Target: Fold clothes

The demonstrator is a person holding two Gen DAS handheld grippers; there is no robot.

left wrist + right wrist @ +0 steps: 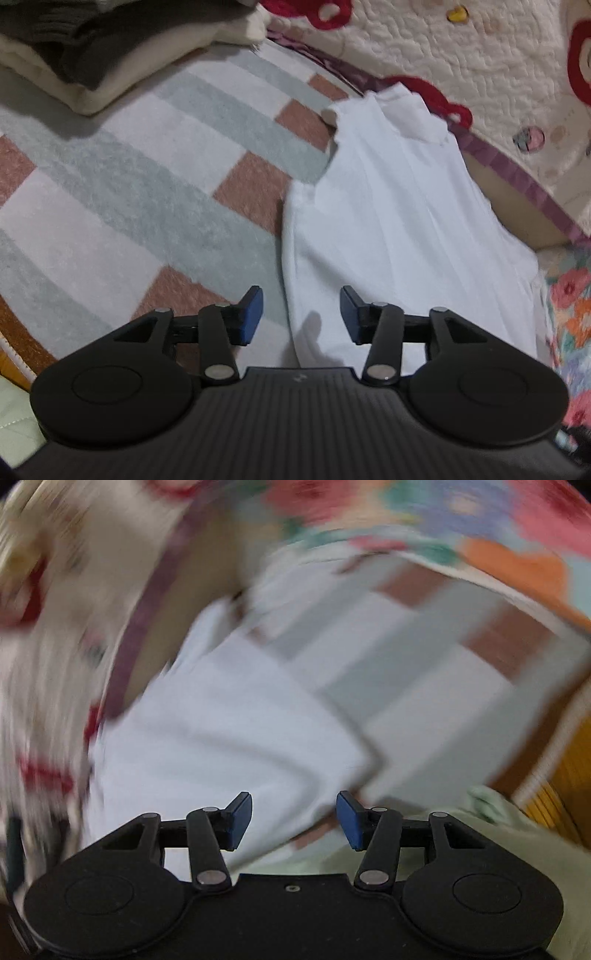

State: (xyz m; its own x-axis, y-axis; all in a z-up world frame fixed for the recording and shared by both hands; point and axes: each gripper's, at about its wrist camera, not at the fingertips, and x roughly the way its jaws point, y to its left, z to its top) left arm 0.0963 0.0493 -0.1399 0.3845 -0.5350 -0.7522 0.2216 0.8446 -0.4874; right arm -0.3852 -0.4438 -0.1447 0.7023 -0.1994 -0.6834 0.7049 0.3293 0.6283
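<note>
- While both hands hover above it, a checked mat (147, 192) in pale grey, white and brown squares covers the floor and carries the clothes; a quilted cover with red loops (498, 66) borders its far edge.
- Lying along the mat's far right edge is the task's garment, a white top (399, 221), spread long and mostly flat, with its narrow end toward the quilted cover and its near hem under the left tongs.
- At the mat's far left corner sits a stack of folded clothes (92, 55), cream below and dark grey above, well apart from the white top.
- Left tongs (301, 315) are released, with nothing between the blue pads; they hang over the top's near left edge.
- Right tongs (294, 819) are likewise released and empty, above the white top (221, 738) near its corner; that view is badly blurred, so exact contact cannot be told.
- To do this step well, I judge each pair of tongs should pinch one corner of the same hem, taking every layer, then lift evenly and lay the fabric over itself with edges matched.
</note>
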